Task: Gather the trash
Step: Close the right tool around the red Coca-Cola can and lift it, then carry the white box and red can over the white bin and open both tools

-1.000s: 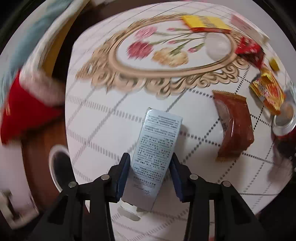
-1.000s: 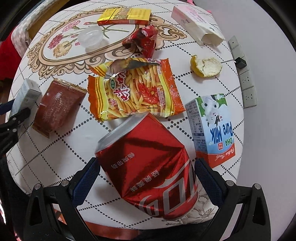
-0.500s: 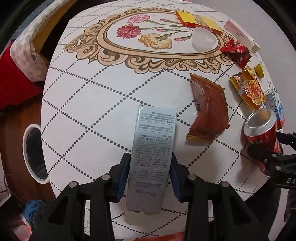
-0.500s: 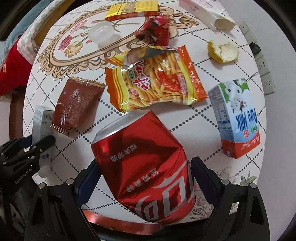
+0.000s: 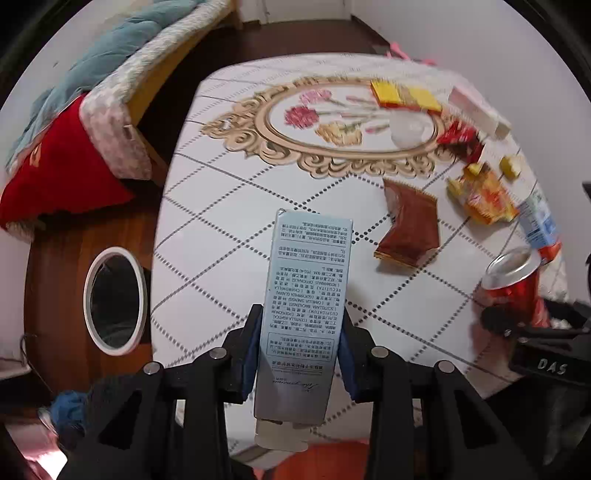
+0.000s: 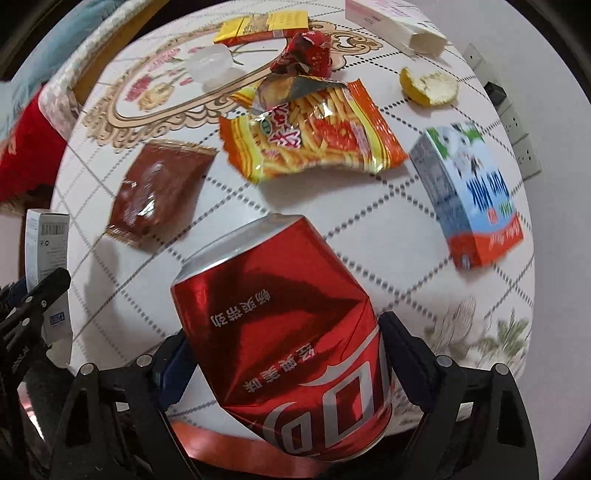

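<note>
My left gripper [image 5: 300, 350] is shut on a pale blue carton box [image 5: 304, 306] and holds it above the near edge of the round table [image 5: 229, 206]. The box also shows at the left of the right wrist view [image 6: 46, 251]. My right gripper [image 6: 284, 365] is shut on a dented red cola can [image 6: 284, 332], held above the table's near edge. The can shows at the right of the left wrist view [image 5: 513, 284]. On the table lie a brown snack wrapper [image 6: 159, 188], an orange chip bag [image 6: 310, 133] and a milk carton [image 6: 469, 195].
A red crumpled wrapper [image 6: 304, 55], a yellow pack [image 6: 262, 26], a clear plastic cup [image 6: 208, 62], a peel [image 6: 428, 86] and a white open box [image 6: 395, 22] lie at the far side. A white-rimmed bin [image 5: 114, 299] stands on the floor left of the table. A bed [image 5: 96, 92] is beyond.
Both grippers have pulled back and risen from the table with their loads. The table looks farther away in both views, and the bin is more fully in the left view.
</note>
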`<state>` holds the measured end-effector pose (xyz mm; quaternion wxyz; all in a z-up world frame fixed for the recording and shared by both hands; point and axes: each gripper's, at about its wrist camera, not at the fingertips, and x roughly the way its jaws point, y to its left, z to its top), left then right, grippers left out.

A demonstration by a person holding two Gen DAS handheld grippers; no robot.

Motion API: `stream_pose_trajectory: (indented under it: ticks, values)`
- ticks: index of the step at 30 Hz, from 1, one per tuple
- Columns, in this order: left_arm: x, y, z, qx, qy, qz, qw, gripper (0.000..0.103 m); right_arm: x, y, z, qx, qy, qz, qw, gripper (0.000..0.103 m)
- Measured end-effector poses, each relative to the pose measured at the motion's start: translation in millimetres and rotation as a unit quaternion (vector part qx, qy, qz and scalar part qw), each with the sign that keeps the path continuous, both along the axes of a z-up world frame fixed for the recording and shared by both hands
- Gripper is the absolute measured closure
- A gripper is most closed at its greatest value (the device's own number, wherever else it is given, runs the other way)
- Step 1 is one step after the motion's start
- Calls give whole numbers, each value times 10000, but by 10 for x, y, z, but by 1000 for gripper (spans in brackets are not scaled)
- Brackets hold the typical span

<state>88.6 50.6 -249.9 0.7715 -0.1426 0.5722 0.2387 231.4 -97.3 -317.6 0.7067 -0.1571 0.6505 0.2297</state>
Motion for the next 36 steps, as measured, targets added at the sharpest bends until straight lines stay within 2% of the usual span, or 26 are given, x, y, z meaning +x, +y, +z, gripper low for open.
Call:
stream_pose_trajectory:
  ticks: [4, 10, 12, 19, 23, 26, 29, 31, 36]
  values:
    - [-48, 59, 223, -5, -248, 85, 9997, 70, -230, -120, 140, 425, -25, -210, 9989, 12]
    - [-247, 176, 658, 378, -755, 145, 9963, 70, -324, -122, 544, 1099, -127, -270, 9935, 13]
    - [-319, 238, 805, 485, -927, 192, 9943, 70, -368, -135, 772, 1336, -163, -195, 9907, 13]
    - [-665, 734, 1165, 677, -1374, 606, 9863, 70, -482, 481, 1376, 1940, -283, 400, 9798, 14]
    - [-1009, 1316, 1251, 606, -1553, 1160, 9792, 70, -663, 1005, 1590, 2232, -148, 841, 9710, 14]
    - [-1321, 1822, 1213, 523, -1564, 1657, 9723, 70, -842, 1561, 1632, 2320, 5, 1213, 9651, 14]
    - [-1651, 2378, 1026, 317, -1482, 2146, 9649, 70, -1067, 2174, 1553, 2326, 219, 1583, 9593, 15]
    - [-1809, 2694, 843, 182, -1362, 2364, 9619, 70, -1219, 2556, 1439, 2278, 365, 1794, 9563, 15]
    - [-2108, 3445, 191, -503, -1074, 2856, 9510, 70, -1622, 3624, 911, 1854, 706, 2306, 9526, 15]
